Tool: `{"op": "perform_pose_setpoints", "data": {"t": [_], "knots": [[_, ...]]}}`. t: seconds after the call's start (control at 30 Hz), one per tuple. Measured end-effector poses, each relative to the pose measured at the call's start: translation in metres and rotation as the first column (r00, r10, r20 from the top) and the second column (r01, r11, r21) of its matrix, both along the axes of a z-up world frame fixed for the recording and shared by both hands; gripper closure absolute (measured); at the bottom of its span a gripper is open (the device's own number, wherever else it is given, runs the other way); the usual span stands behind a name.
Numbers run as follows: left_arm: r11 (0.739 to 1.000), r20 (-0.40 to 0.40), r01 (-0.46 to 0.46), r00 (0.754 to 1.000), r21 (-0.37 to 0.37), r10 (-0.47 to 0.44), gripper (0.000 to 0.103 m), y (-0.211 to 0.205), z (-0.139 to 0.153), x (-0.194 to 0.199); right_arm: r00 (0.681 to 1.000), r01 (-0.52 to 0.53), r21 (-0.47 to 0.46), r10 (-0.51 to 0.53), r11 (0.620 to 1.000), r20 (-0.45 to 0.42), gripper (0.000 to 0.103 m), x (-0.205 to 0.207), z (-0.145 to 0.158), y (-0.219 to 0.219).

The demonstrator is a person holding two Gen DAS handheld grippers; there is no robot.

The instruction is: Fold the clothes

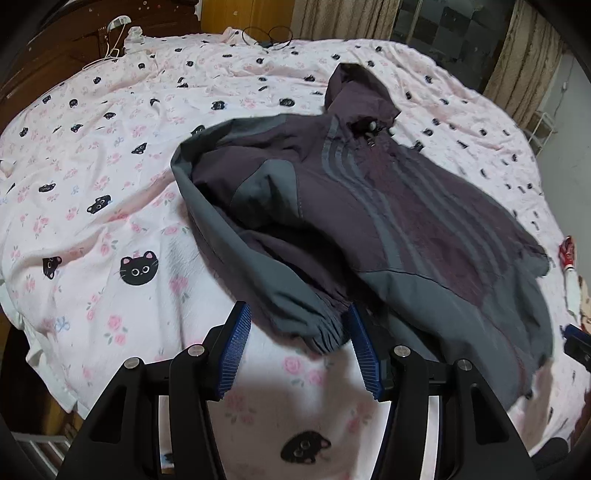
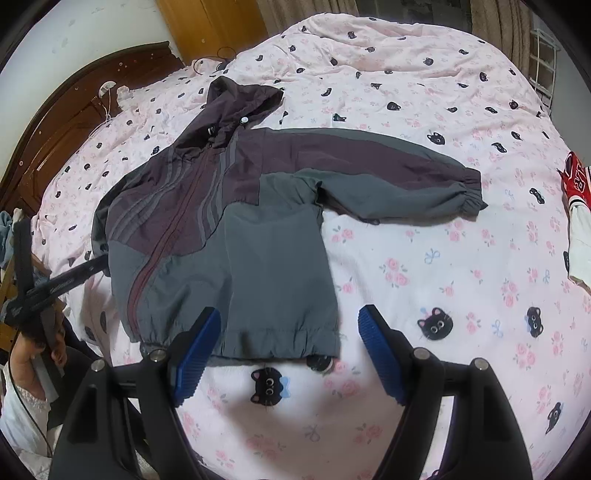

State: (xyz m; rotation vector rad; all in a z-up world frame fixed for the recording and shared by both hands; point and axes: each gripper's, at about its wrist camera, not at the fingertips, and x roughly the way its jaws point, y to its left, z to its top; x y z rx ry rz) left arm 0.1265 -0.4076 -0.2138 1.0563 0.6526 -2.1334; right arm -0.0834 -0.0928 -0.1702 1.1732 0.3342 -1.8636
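Observation:
A purple and grey hooded jacket lies front up on the bed, zipper closed, hood toward the headboard. One sleeve stretches out flat to the side, ending in its cuff. The other sleeve is drawn across toward me, and its elastic cuff sits between the blue pads of my left gripper, which is open. My right gripper hovers open just above the jacket's hem, holding nothing. The left wrist view is blurred with motion.
The pink sheet with black cats covers the whole bed. A red garment lies at its right edge. A white hanger and a cable lie near the wooden headboard. A hand holds the other device at left.

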Motion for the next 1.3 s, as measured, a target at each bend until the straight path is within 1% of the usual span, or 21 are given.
{"op": "perform_pose_setpoints", "data": {"t": [0.03, 0.07, 0.1, 0.23, 0.37, 0.47, 0.57, 0.8, 0.87, 1.03, 1.2, 1.3], "knots": [[1.0, 0.008, -0.007, 1.0, -0.002, 0.007, 0.065, -0.001, -0.001, -0.001, 1.0, -0.001, -0.001, 0.001, 1.0, 0.0, 0.024, 0.001, -0.001, 0.0], [1.0, 0.013, -0.012, 1.0, 0.0, 0.012, 0.086, -0.002, -0.002, 0.0, 1.0, -0.001, -0.003, 0.001, 1.0, 0.002, 0.024, 0.002, -0.001, 0.001], [1.0, 0.018, -0.017, 1.0, 0.004, 0.017, 0.09, -0.004, -0.003, 0.0, 1.0, -0.002, -0.005, 0.002, 1.0, 0.003, 0.024, 0.002, -0.001, 0.001], [0.999, 0.022, -0.038, 0.999, 0.027, 0.037, 0.097, -0.01, -0.004, 0.007, 1.0, -0.005, -0.011, 0.005, 1.0, 0.008, 0.024, 0.004, -0.002, 0.002], [0.997, 0.023, -0.076, 0.997, -0.004, 0.076, 0.099, -0.02, 0.007, 0.023, 1.0, -0.005, -0.017, 0.005, 1.0, 0.015, 0.024, 0.004, -0.003, 0.003], [0.991, 0.024, -0.124, 0.992, -0.039, 0.125, 0.1, -0.034, 0.02, 0.042, 1.0, -0.009, -0.018, 0.009, 1.0, 0.018, 0.024, 0.004, -0.004, 0.004], [0.981, 0.033, -0.172, 0.984, -0.09, 0.175, 0.1, -0.047, 0.034, 0.063, 1.0, -0.012, -0.018, 0.013, 1.0, 0.023, 0.024, 0.006, -0.006, 0.004], [0.95, 0.087, -0.253, 0.958, -0.182, 0.272, 0.1, -0.093, 0.051, 0.103, 0.999, -0.028, -0.015, 0.029, 0.999, 0.032, 0.024, 0.011, -0.009, 0.001], [0.941, 0.113, -0.266, 0.949, -0.208, 0.293, 0.1, -0.106, 0.051, 0.109, 0.999, -0.035, -0.014, 0.035, 0.999, 0.031, 0.024, 0.013, -0.008, 0.0], [0.925, 0.163, -0.293, 0.927, -0.244, 0.337, 0.1, -0.138, 0.049, 0.124, 0.998, -0.051, -0.01, 0.052, 0.999, 0.028, 0.024, 0.017, -0.007, -0.004], [0.921, 0.22, -0.279, 0.914, -0.272, 0.341, 0.1, -0.164, 0.045, 0.125, 0.997, -0.068, -0.007, 0.068, 0.998, 0.025, 0.024, 0.022, -0.007, -0.007], [0.923, 0.259, -0.265, 0.905, -0.278, 0.337, 0.1, -0.175, 0.037, 0.12, 0.997, -0.078, -0.004, 0.078, 0.997, 0.023, 0.024, 0.024, -0.006, -0.009]]}}
